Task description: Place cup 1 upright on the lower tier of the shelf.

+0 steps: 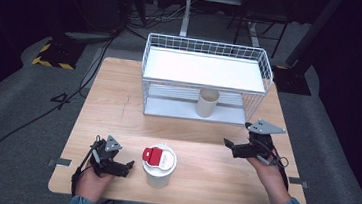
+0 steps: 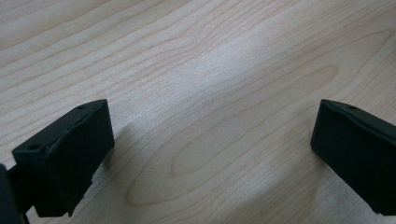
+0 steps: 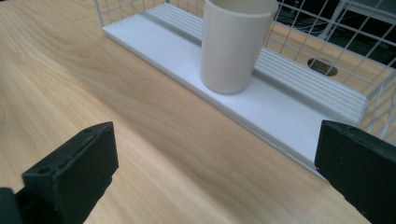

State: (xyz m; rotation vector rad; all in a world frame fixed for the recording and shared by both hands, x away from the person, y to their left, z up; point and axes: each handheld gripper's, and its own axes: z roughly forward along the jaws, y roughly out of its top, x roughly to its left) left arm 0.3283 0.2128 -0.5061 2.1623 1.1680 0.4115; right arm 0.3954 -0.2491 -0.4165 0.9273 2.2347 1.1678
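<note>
Your right gripper (image 1: 229, 146) sits at the right of the high view, just below the lower right corner of the white wire rack (image 1: 267, 70), with its jaws spread wide and nothing between them. In the right gripper view the two black jaws rise from the bottom corners over bare wood, and the cream cup (image 3: 236, 42) stands upright at the top centre of that frame, well clear of both jaws. The cup rests on the rack's white bottom shelf (image 3: 280, 116), near its front edge; in the high view it shows at the centre of the frame, under the rack's upper shelf.

Your left gripper (image 1: 128, 166) lies low at the lower left of the high view, jaws released and empty, pointing toward the white lidded cup (image 1: 158, 167) with the red tab that stands just beside it at bottom centre. In the left gripper view both jaws stand far apart over the plain wooden table (image 2: 210, 93)
</note>
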